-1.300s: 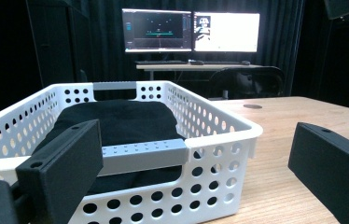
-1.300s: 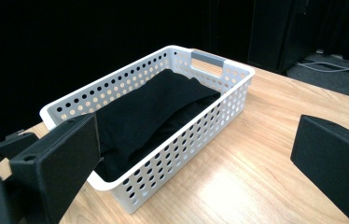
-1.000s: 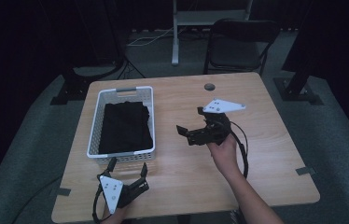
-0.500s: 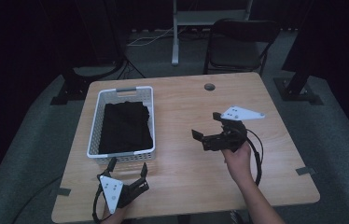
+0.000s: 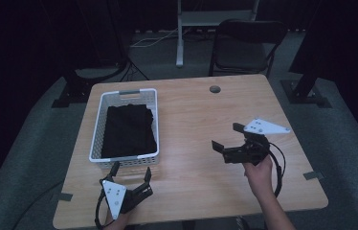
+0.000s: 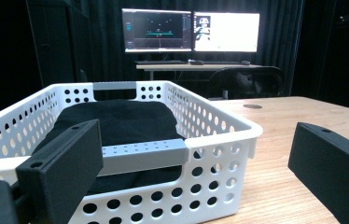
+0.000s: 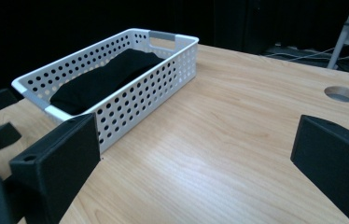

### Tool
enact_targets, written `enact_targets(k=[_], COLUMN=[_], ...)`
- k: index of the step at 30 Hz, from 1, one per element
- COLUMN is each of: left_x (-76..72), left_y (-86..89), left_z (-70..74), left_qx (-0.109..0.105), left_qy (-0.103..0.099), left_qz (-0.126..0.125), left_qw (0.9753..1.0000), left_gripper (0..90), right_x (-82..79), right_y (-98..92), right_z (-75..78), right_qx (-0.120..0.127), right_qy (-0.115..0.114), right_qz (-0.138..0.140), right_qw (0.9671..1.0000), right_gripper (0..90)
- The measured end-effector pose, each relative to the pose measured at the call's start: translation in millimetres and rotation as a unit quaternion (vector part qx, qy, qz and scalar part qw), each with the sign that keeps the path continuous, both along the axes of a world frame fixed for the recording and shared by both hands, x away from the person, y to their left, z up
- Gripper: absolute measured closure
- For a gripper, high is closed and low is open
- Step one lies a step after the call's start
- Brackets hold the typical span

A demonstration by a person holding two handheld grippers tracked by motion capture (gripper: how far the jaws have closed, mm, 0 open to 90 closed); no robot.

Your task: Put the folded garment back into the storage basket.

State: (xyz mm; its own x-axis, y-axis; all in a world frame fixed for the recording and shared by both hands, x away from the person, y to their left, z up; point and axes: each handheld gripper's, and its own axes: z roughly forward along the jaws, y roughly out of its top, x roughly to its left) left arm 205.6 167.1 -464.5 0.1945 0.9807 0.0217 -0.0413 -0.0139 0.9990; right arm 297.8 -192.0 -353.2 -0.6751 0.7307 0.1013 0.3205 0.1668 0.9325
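Plainly, the black cloth (image 5: 129, 130) lies folded in the white basket (image 5: 154, 125), its long axis running away from the person. The left gripper (image 5: 130, 173) sits just before the basket's near wall, jaws spread and empty, facing the grey handle (image 6: 143, 151) (the nearer hand by far). The right gripper (image 5: 226, 140) hovers well apart over bare wood, jaws wide, empty. The cloth looks soft and matte; the basket is rigid perforated plastic.

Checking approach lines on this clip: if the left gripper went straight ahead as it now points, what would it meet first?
Probably the near end wall of the white basket. The left gripper is open and faces it squarely, with the folded black cloth lying behind that wall.
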Motion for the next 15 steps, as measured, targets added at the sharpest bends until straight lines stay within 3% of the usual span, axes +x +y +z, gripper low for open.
enact_targets(k=[11, 15], left_x=[-0.1, 0.0], left_y=[0.0, 0.0], left_z=[0.0, 0.0], left_qx=[0.0, 0.0], left_qy=[0.0, 0.0], left_qz=[0.0, 0.0], left_qw=[1.0, 1.0], left_gripper=[4.5, 4.5], right_x=[-8.4, -10.8], right_y=[-27.7, -37.6], right_z=[-20.5, -33.2], right_qx=[0.016, 0.007], right_qy=[-0.007, -0.001], right_qz=[-0.025, -0.037], right_qw=[0.9995, 0.9993], right_gripper=[1.4, 1.4])
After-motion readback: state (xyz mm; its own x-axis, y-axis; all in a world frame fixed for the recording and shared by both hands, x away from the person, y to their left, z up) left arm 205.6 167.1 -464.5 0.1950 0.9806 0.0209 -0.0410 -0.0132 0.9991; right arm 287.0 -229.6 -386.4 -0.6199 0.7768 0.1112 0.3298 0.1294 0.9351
